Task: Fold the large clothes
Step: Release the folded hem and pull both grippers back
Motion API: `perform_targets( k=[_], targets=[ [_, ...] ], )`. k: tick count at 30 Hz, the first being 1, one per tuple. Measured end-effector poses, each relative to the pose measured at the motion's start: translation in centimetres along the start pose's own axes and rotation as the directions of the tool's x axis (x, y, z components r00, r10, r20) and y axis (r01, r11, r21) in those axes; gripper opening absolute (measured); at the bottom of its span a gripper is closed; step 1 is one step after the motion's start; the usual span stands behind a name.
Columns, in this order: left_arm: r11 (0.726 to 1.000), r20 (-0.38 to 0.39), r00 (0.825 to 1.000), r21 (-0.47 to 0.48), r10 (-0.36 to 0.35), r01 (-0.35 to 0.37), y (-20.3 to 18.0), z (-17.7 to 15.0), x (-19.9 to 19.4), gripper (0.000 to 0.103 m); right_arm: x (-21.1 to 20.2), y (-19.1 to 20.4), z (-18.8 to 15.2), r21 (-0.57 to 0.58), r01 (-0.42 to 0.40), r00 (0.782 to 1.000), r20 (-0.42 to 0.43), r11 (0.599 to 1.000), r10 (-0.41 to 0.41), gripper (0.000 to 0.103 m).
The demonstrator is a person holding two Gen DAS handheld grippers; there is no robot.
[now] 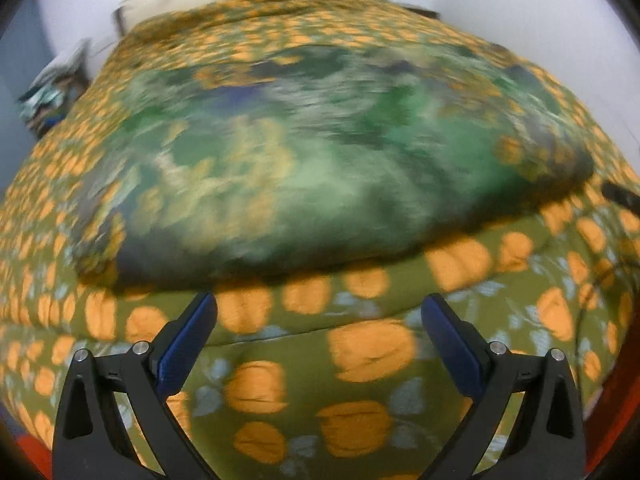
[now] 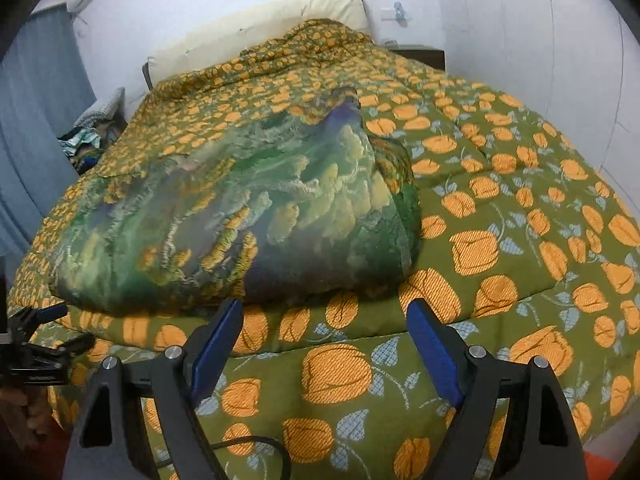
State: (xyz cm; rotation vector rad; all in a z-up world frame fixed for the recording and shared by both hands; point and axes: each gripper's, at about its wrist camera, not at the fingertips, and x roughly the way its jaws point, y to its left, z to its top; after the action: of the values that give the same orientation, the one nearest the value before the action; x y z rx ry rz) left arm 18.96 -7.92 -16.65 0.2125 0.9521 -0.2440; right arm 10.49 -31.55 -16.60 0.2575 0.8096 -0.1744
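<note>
A large green patterned cloth lies folded into a thick flat bundle on the bed; it also shows in the right wrist view. My left gripper is open and empty, just in front of the cloth's near edge. My right gripper is open and empty, in front of the cloth's near right corner. The left gripper also shows at the left edge of the right wrist view. The left wrist view is blurred by motion.
The bed is covered by a green quilt with orange flowers. A cream headboard cushion stands at the far end. A pile of clothes sits by the blue curtain. A black cable lies on the quilt's near edge.
</note>
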Motion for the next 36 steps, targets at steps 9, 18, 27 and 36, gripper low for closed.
perform_targets(
  k=[9,18,27,36],
  targets=[
    [0.991,-0.094,0.996,-0.132,0.003,-0.015,3.8,-2.6,4.9,0.103,2.1,0.7,-1.5,-0.068,0.083,0.991,-0.095,0.994,-0.09,0.083],
    [0.994,-0.098,0.995,-0.108,0.026,-0.037,2.5,-2.4,5.4,0.103,2.2,1.3,-1.4,-0.122,0.147,0.984,-0.088,0.982,-0.158,0.083],
    [0.994,-0.09,0.995,-0.102,0.034,-0.043,2.5,-3.4,5.0,0.103,2.2,1.5,-1.4,-0.139,0.16,0.981,-0.088,0.977,-0.173,0.083],
    [0.998,0.006,1.0,-0.06,0.01,-0.01,0.9,-1.8,0.1,0.102,0.7,-0.2,-0.4,-0.033,0.144,0.989,-0.013,0.989,-0.145,0.083]
  ],
)
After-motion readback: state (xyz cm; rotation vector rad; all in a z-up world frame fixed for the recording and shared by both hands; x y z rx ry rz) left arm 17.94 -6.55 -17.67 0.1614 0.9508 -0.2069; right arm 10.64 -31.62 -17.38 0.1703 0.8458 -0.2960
